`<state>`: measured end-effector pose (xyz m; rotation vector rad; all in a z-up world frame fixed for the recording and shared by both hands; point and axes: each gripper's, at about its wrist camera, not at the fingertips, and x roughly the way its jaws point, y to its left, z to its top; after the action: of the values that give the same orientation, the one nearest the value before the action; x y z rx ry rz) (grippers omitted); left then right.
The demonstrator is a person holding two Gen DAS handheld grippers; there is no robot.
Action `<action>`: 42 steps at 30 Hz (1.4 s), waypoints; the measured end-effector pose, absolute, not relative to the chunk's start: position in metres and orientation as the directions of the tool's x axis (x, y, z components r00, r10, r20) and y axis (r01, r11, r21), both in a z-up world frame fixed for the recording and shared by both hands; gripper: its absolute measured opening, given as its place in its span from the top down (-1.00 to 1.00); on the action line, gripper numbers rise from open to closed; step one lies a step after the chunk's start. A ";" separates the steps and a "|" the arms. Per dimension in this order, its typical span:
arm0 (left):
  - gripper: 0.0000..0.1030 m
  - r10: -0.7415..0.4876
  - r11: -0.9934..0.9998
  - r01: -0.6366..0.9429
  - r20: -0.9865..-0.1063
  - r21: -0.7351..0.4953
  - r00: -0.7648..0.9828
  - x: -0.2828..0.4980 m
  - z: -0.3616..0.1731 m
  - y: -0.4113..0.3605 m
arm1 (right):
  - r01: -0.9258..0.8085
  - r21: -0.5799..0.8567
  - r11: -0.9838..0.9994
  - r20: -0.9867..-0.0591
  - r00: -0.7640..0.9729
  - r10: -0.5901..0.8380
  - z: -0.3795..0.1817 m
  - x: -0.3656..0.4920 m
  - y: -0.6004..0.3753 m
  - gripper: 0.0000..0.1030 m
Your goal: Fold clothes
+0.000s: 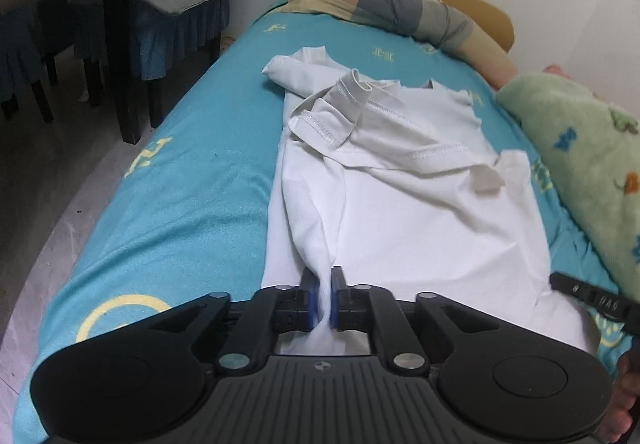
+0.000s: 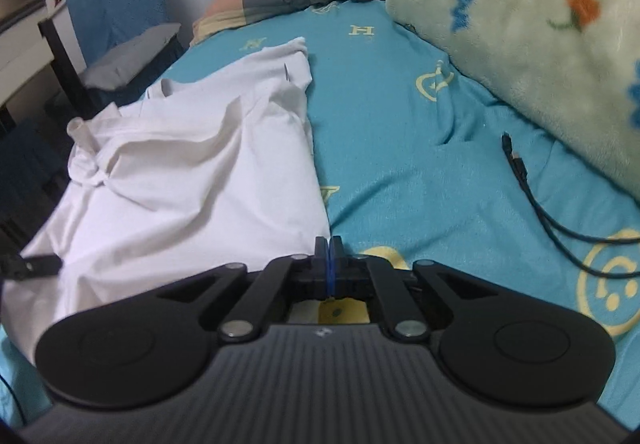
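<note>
A white T-shirt (image 1: 400, 212) lies crumpled on the turquoise bed sheet (image 1: 180, 184), collar end away from me and one sleeve turned over on top. My left gripper (image 1: 323, 272) is shut on a gathered bunch of its near hem, and white cloth squeezes out between the blue pads. In the right wrist view the shirt (image 2: 180, 172) fills the left half. My right gripper (image 2: 329, 242) is shut at its near right corner, where the cloth's edge runs into the tips. The left gripper's tip (image 2: 56, 264) shows at the far left on the hem.
A green fleece blanket (image 2: 520, 24) is heaped along the right side. A black cable (image 2: 520, 172) lies on the sheet beside it. A striped pillow (image 1: 400, 8) sits at the headboard. A blue-covered chair (image 1: 160, 4) stands left of the bed, above grey floor (image 1: 40, 184).
</note>
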<state>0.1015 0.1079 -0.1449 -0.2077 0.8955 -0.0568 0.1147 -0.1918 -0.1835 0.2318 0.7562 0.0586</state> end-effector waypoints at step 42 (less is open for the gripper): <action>0.86 -0.448 0.495 -0.252 -0.492 -0.832 0.746 0.043 -0.074 0.156 | 0.279 0.824 0.493 -0.489 0.791 0.368 -0.117 0.042 -0.219 0.81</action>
<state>0.0433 0.1563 -0.0735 -1.0738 0.7552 -0.1337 0.0421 -0.2194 -0.1172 1.0779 0.6905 0.0595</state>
